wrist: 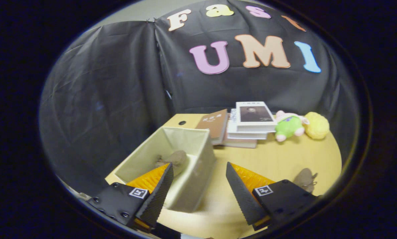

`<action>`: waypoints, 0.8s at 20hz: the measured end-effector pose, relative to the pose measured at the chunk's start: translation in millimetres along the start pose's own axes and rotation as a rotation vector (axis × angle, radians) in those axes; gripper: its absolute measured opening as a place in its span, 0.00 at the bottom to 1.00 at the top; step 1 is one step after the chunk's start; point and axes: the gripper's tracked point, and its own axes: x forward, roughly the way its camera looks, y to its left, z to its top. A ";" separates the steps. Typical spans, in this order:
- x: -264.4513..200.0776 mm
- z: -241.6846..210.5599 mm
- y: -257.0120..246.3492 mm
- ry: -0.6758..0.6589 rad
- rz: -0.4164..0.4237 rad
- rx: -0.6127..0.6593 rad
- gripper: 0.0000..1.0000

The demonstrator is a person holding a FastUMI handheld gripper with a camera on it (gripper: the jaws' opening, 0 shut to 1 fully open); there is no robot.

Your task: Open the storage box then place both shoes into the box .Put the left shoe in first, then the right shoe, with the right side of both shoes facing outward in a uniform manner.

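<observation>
Claw (200, 172) open, fingers spread wide, nothing between them. It hangs above the counter (278, 156), straddling the right wall of the box (191, 166).

Box: beige fabric, open top, at the counter's left side. One brown shoe (173, 158) lies inside on the box floor, just beyond the left fingertip.

Second brown shoe (305, 179) lies on the counter at the near right, just beside the right finger, well apart from the box.

Far side: stack of books (251, 124), with a brown book (214, 124) leaning against its left. Right of the stack, a green plush (288, 127) touching a yellow plush (317, 125).
</observation>
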 end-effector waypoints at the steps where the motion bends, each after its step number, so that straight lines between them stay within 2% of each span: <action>1: -7.6 -4.7 -21.3 0.000 -0.035 -0.007 1.00; 10: -66.1 -46.1 -180.0 0.005 -0.259 -0.001 1.00; 16: -65.8 -96.9 -255.0 0.102 -0.341 0.015 1.00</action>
